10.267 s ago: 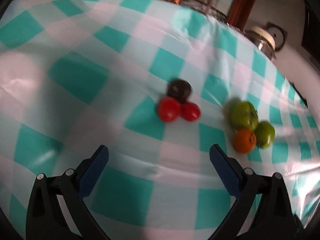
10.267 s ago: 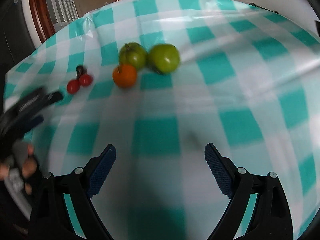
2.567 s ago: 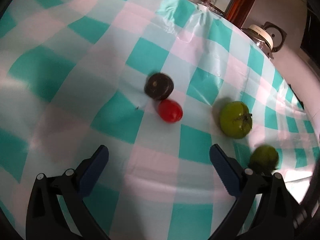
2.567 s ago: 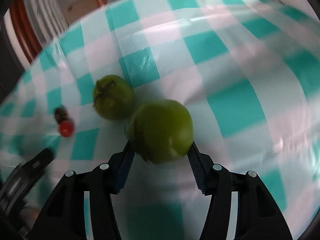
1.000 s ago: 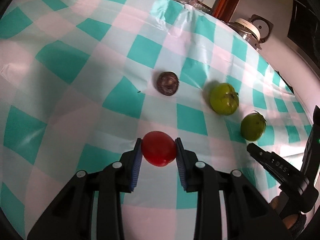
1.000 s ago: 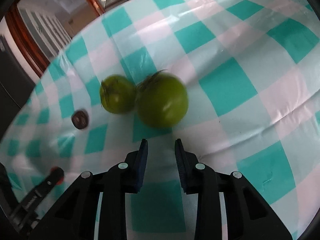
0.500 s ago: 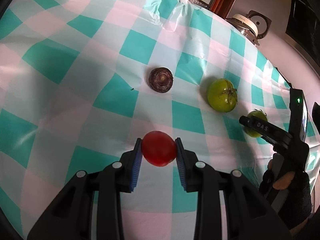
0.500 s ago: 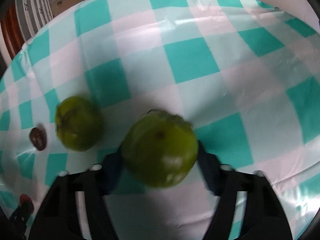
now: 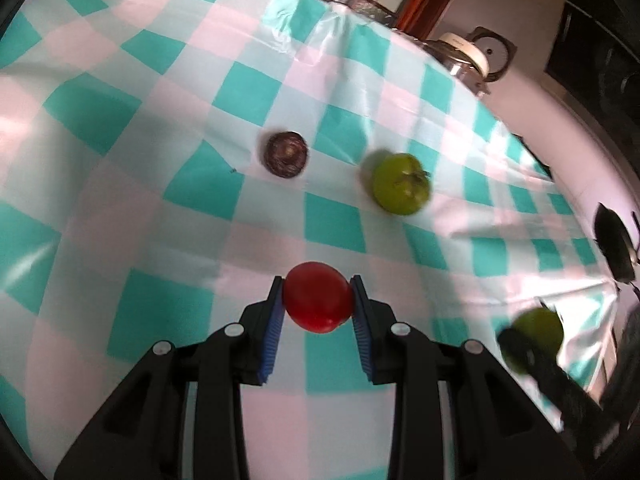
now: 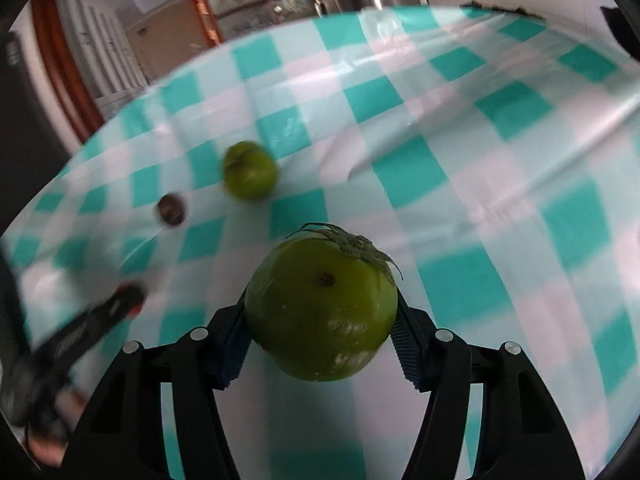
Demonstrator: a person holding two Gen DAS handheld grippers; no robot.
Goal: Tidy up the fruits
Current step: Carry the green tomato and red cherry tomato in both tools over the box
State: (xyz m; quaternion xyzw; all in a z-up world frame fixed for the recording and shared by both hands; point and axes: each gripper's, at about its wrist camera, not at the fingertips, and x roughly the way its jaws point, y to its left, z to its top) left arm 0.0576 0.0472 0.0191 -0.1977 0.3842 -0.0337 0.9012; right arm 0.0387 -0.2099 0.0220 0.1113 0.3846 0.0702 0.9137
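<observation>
Right fingers (image 10: 394, 334) now clamp green tomato (image 10: 320, 308); left fingers (image 9: 274, 312) still grip red tomato (image 9: 318, 297)

A red tomato (image 9: 318, 297) is pinched between blue pads, off the tablecloth (image 9: 120, 208). A large green tomato (image 10: 321, 308), calyx up, is likewise clamped. A smaller green tomato (image 9: 401, 183) and a dark, wrinkled fruit (image 9: 286, 154), possibly a passionfruit, lie apart mid-cloth.
</observation>
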